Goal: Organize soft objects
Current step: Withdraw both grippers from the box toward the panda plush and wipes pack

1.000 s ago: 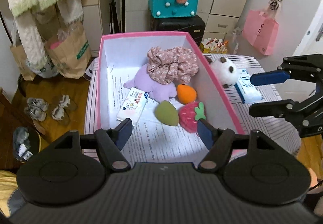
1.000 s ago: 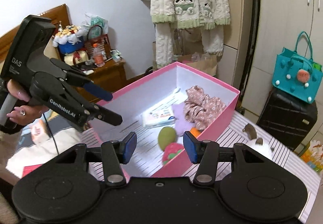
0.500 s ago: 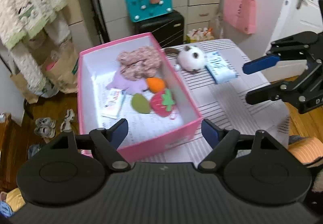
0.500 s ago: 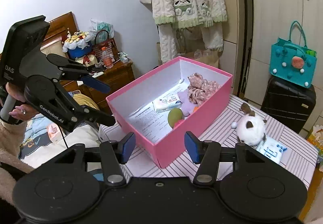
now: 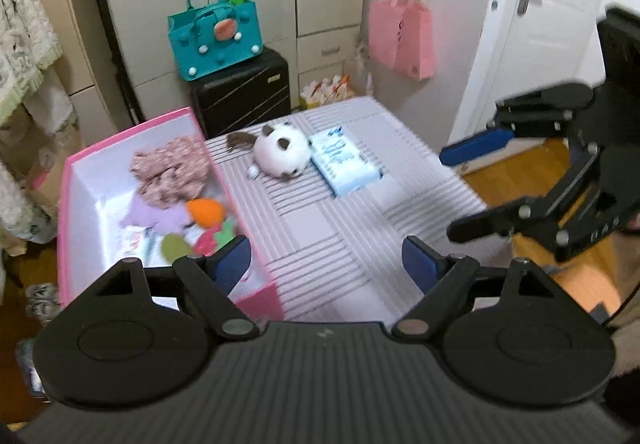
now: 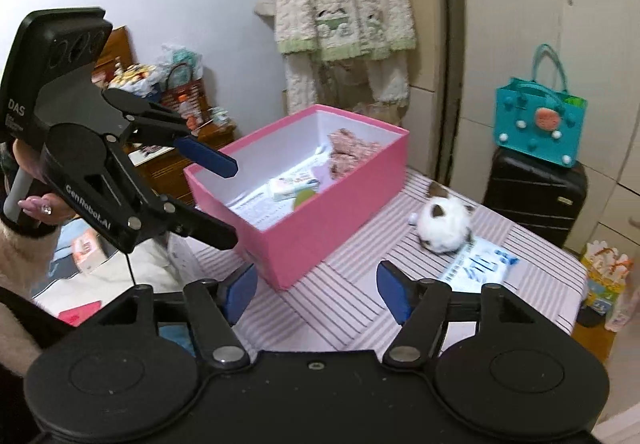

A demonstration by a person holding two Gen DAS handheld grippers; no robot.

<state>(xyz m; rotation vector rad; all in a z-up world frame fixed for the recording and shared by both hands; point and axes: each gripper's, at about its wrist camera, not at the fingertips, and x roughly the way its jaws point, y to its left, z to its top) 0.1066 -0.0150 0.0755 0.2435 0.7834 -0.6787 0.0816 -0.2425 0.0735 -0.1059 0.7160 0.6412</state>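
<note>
Several soft things already lie inside the pink box (image 5: 168,203) at the left: a floral cloth (image 5: 170,169), an orange toy (image 5: 206,211). Outside it, on the striped table (image 5: 352,236), wait a white plush (image 5: 282,155) and, touching it, a tissue pack (image 5: 344,165). The left gripper (image 5: 326,264) and the right gripper (image 6: 316,290) are both wide and hold nothing, over free table.

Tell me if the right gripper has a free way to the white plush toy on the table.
Probably yes: the right gripper is open and empty, and only bare striped table lies between it and the white plush toy.
</note>
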